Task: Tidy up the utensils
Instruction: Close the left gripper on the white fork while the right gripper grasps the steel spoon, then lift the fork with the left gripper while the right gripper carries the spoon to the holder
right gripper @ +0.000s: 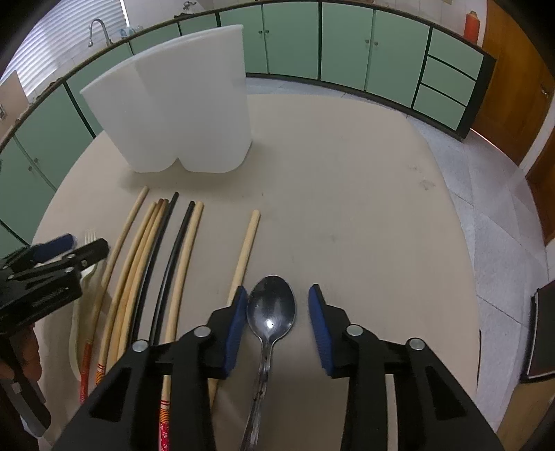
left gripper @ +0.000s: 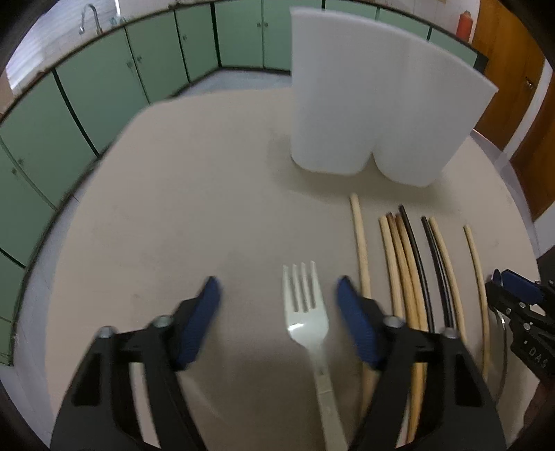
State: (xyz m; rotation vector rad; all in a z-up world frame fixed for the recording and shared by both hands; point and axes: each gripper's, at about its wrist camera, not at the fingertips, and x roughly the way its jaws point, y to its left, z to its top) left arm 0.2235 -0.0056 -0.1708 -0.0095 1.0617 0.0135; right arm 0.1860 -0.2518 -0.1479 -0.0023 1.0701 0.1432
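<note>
A white plastic fork (left gripper: pixel 305 312) lies on the beige table (left gripper: pixel 208 208), tines pointing away. My left gripper (left gripper: pixel 277 291) is open, its jaws on either side of the fork, just above it. A metal spoon (right gripper: pixel 270 312) lies bowl up. My right gripper (right gripper: pixel 277 298) is open around the spoon's bowl. Several chopsticks (left gripper: pixel 406 270), wooden and black, lie side by side between fork and spoon; they also show in the right wrist view (right gripper: pixel 149 263). A white two-compartment holder (left gripper: pixel 374 104) stands upright behind them, also in the right wrist view (right gripper: pixel 180 104).
Green cabinets (right gripper: pixel 347 45) line the far wall, with a tap (right gripper: pixel 97 31) at the left and a wooden door (right gripper: pixel 513 86) at the right. The table's edge curves near the tiled floor (right gripper: pixel 503 208). A dark object (right gripper: pixel 541 333) lies on the floor at the right.
</note>
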